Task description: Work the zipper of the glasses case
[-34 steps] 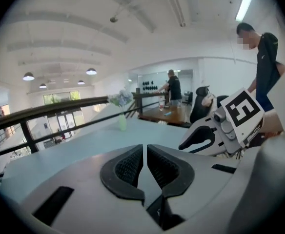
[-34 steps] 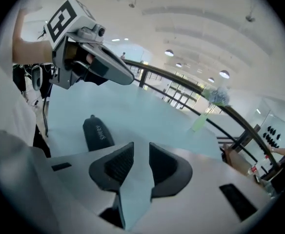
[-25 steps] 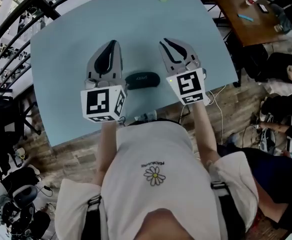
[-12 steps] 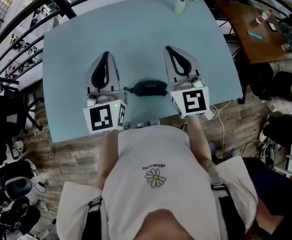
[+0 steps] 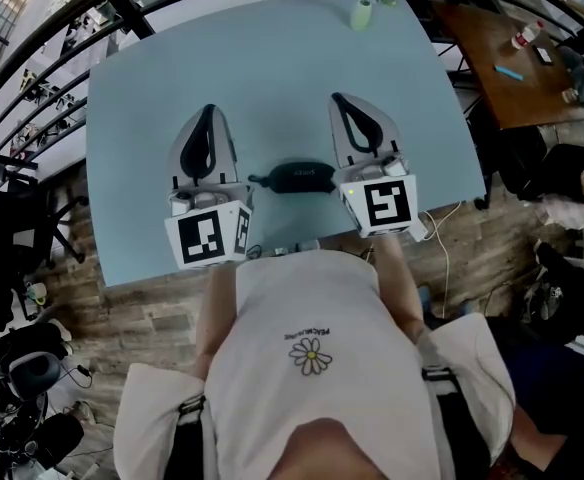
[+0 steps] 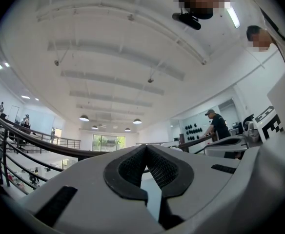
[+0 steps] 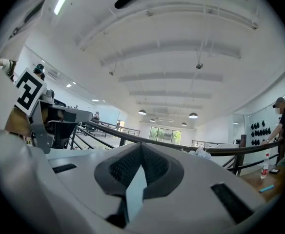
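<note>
Left gripper point(image 5: 210, 111) and right gripper point(image 5: 338, 99) flank the glasses case point(image 5: 294, 177) without touching it, both jaws pressed together on nothing; case lies on the table point(image 5: 272, 58), seemingly closed; fits one awaiting unzipping or one zipped shut again

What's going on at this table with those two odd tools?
A person holds a tool in each hand above a pale blue table. The left hand-held gripper and the right hand-held gripper both have their jaws shut on nothing. A black oval glasses case lies on the table between them, untouched; no zipper work has begun.
</note>
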Motion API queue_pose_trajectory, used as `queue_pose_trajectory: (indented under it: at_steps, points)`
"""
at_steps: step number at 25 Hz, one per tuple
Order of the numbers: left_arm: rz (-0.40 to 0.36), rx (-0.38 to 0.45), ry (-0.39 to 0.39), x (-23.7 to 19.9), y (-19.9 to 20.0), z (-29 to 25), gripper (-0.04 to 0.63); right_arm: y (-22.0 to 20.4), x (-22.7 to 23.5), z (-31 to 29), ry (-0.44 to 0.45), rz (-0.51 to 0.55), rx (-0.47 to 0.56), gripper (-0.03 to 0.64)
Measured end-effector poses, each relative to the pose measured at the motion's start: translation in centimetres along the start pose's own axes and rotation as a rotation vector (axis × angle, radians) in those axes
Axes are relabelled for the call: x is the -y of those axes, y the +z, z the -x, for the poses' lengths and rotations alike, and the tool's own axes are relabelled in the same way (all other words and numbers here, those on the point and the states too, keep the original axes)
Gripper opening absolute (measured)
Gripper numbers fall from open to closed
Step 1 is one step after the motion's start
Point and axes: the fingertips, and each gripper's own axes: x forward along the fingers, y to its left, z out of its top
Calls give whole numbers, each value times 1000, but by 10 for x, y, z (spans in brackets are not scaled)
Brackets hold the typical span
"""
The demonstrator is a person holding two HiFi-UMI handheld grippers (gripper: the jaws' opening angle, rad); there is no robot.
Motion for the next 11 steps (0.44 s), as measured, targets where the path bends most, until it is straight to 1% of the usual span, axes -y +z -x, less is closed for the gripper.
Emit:
queue_pose_trajectory:
  at_steps: [11]
  points:
    - [-9,2,0,-1,2,3,15,-2,-2,2,-11,22,-13,8]
